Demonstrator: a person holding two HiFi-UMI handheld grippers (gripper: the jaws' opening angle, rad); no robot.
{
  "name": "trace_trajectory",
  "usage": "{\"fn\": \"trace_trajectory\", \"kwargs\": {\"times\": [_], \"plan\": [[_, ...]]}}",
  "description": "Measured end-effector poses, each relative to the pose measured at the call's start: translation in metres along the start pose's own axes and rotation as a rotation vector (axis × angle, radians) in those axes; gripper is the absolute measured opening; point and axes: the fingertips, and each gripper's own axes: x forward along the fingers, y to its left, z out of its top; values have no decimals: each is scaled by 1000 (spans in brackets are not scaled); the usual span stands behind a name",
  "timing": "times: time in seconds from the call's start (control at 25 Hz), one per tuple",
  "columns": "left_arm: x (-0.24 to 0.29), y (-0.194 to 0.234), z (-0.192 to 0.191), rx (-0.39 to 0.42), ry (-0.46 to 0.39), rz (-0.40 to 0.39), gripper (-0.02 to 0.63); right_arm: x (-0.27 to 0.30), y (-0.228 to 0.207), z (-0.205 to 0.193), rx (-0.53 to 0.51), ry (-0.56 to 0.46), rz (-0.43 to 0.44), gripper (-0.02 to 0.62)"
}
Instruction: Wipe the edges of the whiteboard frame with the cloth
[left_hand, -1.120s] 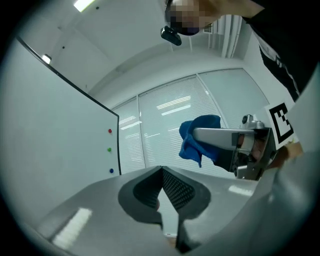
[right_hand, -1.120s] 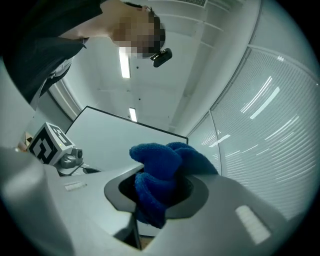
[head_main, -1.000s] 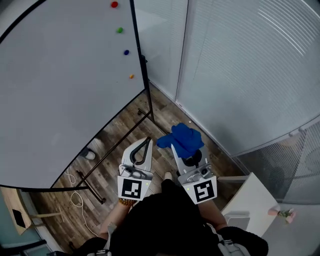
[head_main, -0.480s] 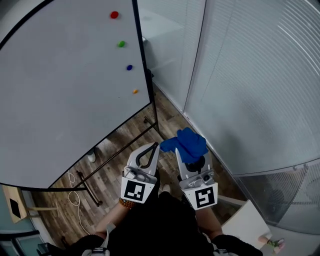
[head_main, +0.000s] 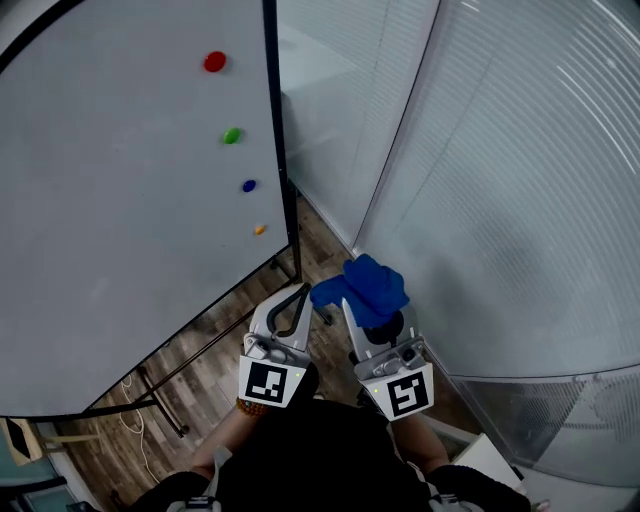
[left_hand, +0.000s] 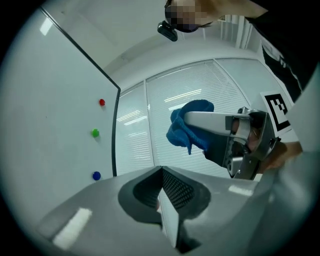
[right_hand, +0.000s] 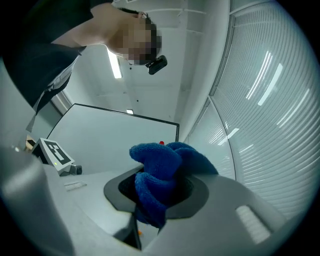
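At left: whiteboard (head_main: 120, 220), blank apart from a column of round magnets near its right side: red magnet (head_main: 214, 62), green magnet (head_main: 232, 135), blue magnet (head_main: 249, 186), orange magnet (head_main: 259, 230). Bounded on the right by a thin black frame edge (head_main: 280, 150), upright, above a stand foot (head_main: 160, 398) on wood-plank floor (head_main: 215, 365).

Left gripper (left_hand: 161, 175): jaws pressed together, nothing between them, held low and clear of the board.

Right gripper (right_hand: 157, 197): jaws pinching the blue cloth (head_main: 368, 282), bunched into a wad above the tips. Near the frame's lower right corner, apart from it.

Handling, as judged: terry-type cloth, light, soft, not fragile, likely to wrap round a narrow edge. Grip low in the wad, leaving a loose pad ahead of the tips. Keep hard jaw tips off the board.

At right: glazed partition with closed blinds (head_main: 500, 180), just beside the board. Little room, by estimate, for strokes along that edge.
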Motion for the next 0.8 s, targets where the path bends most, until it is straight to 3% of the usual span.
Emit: {"fn": "trace_trajectory", "kwargs": {"times": [0.12,0.52,0.68,0.8], "plan": [[29,40,-8,-74,-10,51,0,47,-17,-17,-15,-9,28,114],[90,123,-32,-68,4,143,0,164,-58,-38,-40,-127,136,115],[107,134,-3,-50,4,206,0,213,-88,4,-26,-215,205,115],[109,139,-5,-48,9,253,0,248,-96,28,-28,-305,254,117]]}}
